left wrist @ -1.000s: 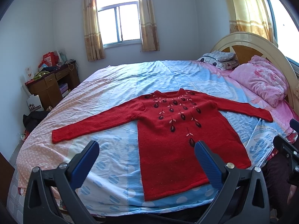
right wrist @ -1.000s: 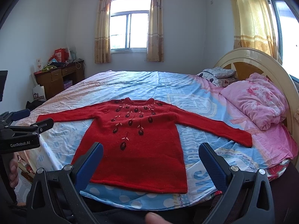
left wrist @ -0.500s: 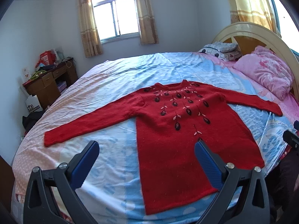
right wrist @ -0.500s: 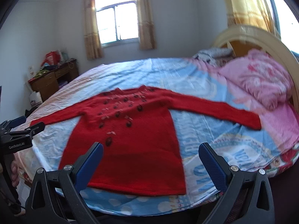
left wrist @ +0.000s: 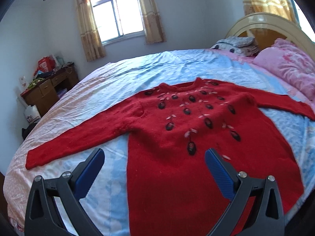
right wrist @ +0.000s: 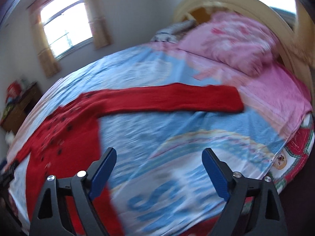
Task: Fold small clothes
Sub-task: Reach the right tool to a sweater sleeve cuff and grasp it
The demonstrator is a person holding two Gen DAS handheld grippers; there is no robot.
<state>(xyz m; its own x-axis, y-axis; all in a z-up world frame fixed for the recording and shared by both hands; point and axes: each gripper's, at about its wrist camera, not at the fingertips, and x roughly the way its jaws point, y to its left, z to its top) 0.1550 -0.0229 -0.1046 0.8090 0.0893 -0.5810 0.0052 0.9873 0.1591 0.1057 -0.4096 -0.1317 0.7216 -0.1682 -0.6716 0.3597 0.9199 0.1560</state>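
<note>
A red knitted sweater [left wrist: 177,137] with dark flower patches lies flat, face up, on the bed, both sleeves spread out. My left gripper [left wrist: 154,161] hangs open above its lower left side, nothing between the blue pads [left wrist: 90,173]. In the blurred right wrist view the sweater's body [right wrist: 65,137] is at the left and its right sleeve [right wrist: 177,98] stretches across toward the pink bedding. My right gripper [right wrist: 159,163] is over bare sheet below that sleeve, its jaws closing a little but still wide, with nothing between them.
The bed sheet [left wrist: 110,90] is blue and pink. A pink quilt [right wrist: 232,39] and pillows [left wrist: 234,43] sit against the cream headboard [left wrist: 261,21] at right. A wooden desk [left wrist: 47,86] with clutter stands by the left wall under the curtained window [left wrist: 118,15].
Both grippers moved in closer and lower over the bed. The right one swung right and rolled, so its view now shows the right sleeve. Its jaws narrowed slightly.
</note>
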